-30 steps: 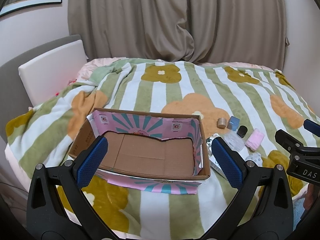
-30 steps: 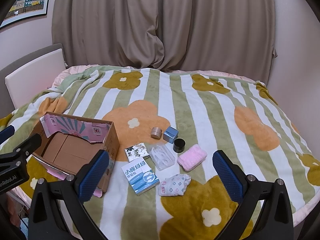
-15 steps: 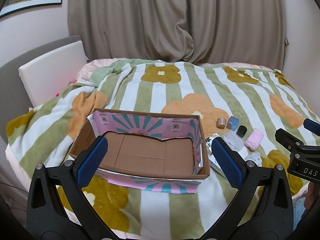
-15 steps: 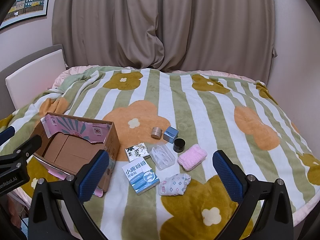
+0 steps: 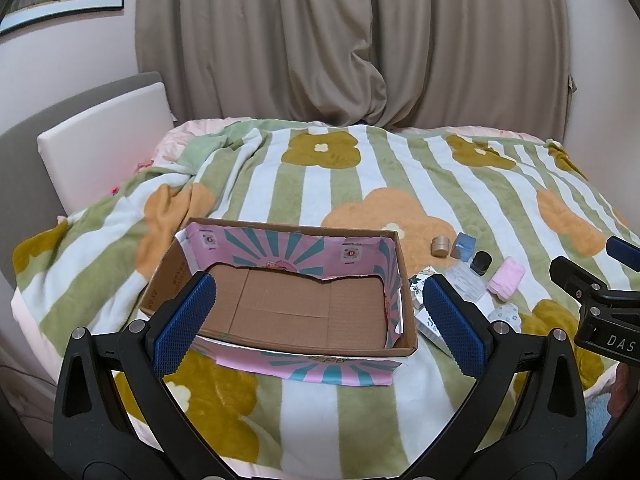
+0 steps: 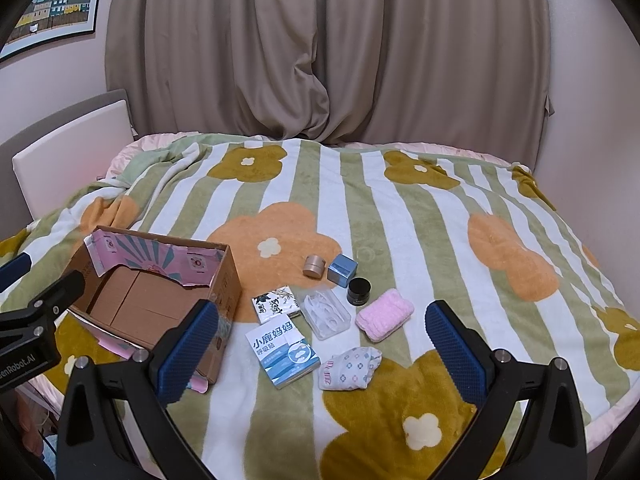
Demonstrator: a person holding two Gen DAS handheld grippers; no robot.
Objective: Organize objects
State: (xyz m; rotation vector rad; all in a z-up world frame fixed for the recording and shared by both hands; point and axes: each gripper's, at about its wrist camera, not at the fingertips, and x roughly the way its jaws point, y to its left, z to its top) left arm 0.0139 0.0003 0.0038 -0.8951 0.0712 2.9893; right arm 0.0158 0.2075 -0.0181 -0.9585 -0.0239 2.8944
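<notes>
Left wrist view
Left tool: released, blue pads spread wide, nothing between them; it hangs above the near edge of the bed, looking down into the box.
Cardboard box: sits open on the blanket, bare brown floor showing and nothing inside. Its pink-and-teal paper lining is torn along the far wall. I judge it is meant as the container, with its mouth facing up so things can be dropped in.
Small items: clustered just right of the box; the left tool's right finger hides part of them. The gold jar, blue cube, black jar and pink cloth roll show clearly.
Right tool: only its tip enters at the right edge, above the cluster.

Right wrist view
Right tool: released, holding nothing, its pads straddling the cluster from above; that suits a first pick.
Items, near to far: patterned socks, blue-and-white packet, clear plastic case, pink cloth roll, black-and-white printed pack, black jar, blue cube, gold jar.
Spacing: all lie on the blanket outside the box, close together, some touching.
Progress: sorting not yet begun, by my reading.
Left tool: its tip shows at the left edge, over the box's near corner.
</notes>
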